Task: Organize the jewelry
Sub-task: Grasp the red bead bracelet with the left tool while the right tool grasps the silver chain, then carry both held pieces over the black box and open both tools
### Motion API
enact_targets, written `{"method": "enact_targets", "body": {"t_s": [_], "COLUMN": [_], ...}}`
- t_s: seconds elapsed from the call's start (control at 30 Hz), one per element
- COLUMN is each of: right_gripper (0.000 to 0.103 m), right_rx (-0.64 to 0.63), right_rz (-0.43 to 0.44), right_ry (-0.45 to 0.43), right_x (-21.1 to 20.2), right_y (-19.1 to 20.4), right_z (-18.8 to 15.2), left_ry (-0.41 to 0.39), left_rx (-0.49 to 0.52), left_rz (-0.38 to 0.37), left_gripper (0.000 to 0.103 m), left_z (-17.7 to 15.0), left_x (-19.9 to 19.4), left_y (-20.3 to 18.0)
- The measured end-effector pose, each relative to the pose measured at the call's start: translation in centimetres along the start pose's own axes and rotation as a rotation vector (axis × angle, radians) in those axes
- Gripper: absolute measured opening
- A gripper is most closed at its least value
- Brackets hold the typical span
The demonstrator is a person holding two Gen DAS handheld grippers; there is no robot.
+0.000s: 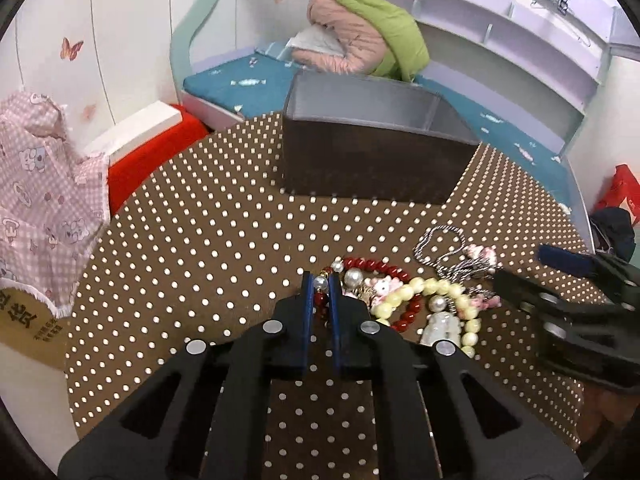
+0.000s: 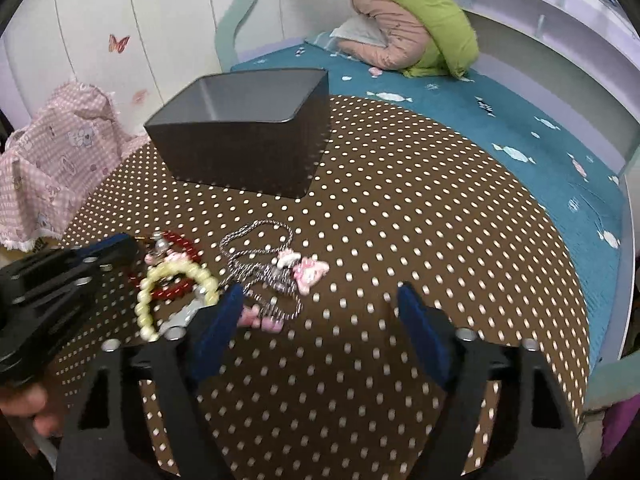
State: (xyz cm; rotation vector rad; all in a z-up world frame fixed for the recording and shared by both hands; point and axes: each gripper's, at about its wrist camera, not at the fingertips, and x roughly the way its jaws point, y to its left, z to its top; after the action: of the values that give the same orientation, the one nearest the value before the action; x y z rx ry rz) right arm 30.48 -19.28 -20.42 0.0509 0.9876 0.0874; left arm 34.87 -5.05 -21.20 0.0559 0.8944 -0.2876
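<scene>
A heap of jewelry lies on the brown polka-dot tablecloth [image 1: 208, 248]. In it are a red bead bracelet [image 1: 380, 267], a cream bead bracelet [image 1: 440, 289], a striped cord necklace [image 1: 438, 240] and pink charms [image 2: 310, 272]. My left gripper [image 1: 321, 280] is shut on the red bead bracelet at the heap's left end, with red and silver beads between its blue pads. My right gripper [image 2: 320, 296] stands open low over the cloth; its left finger [image 2: 226, 312] is beside the cord necklace [image 2: 256, 264], and nothing is between its pads. An empty dark box [image 1: 360, 160] stands behind the heap.
Beyond the table is a bed with a teal sheet [image 2: 500, 120] and a pink and green jacket [image 2: 416, 36]. A pink checked cloth [image 1: 40, 200] hangs at the table's left edge, next to a red item [image 1: 152, 156]. Shelves [image 1: 500, 40] line the far wall.
</scene>
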Motion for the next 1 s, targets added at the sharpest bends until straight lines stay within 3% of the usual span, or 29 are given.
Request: {"method": "enact_targets", "body": {"t_s": [0.2, 0.23, 0.27, 0.5, 0.67, 0.73, 0.8, 0.87, 0.97, 1.0], "right_gripper": [0.026, 0.016, 0.000, 0.000, 0.000, 0.008, 0.034, 0.045, 0.044, 0.032], "right_rx": [-0.105, -0.107, -0.104, -0.059, -0.078, -0.057, -0.038, -0.047, -0.066, -0.079], "right_rz": [0.011, 0.032, 0.043, 0.138, 0.135, 0.141, 0.141, 0.135, 0.141, 0.143], "right_ry": [-0.011, -0.009, -0.009, -0.081, -0.075, -0.066, -0.058, -0.042, -0.035, -0.027], "right_x": [0.9, 0.8, 0.6, -3.4, -3.9, -2.9, -1.5, -0.4, 1.1, 1.5], "right_y": [1.1, 1.0, 0.9, -1.1, -1.5, -1.5, -1.5, -0.4, 0.4, 0.6], "right_z": [-0.3, -0.3, -0.3, -0.3, 0.4, 0.6, 0.9, 0.6, 0.7, 0.7], "left_ry": [-0.042, -0.046, -0.052, -0.113, -0.155, -0.159, -0.152, -0.147, -0.143, -0.143], "left_rx": [0.013, 0.013, 0.014, 0.023, 0.034, 0.031, 0.017, 0.011, 0.016, 0.020], "left_rz": [0.000, 0.001, 0.000, -0.002, 0.000, 0.005, 0.001, -0.004, -0.002, -0.002], "left_gripper": [0.008, 0.008, 0.008, 0.008, 0.008, 0.008, 0.008, 0.008, 0.008, 0.008], "left_z": [0.0, -0.1, -0.1, 0.3, 0.8, 0.7, 0.6, 0.4, 0.2, 0.2], "left_x": [-2.0, -2.2, -2.5, -5.6, -7.8, -8.0, -8.0, -7.9, -7.8, -7.9], "left_y": [-0.4, -0.5, -0.5, -0.3, -0.3, -0.1, 0.1, 0.2, -0.1, -0.2]}}
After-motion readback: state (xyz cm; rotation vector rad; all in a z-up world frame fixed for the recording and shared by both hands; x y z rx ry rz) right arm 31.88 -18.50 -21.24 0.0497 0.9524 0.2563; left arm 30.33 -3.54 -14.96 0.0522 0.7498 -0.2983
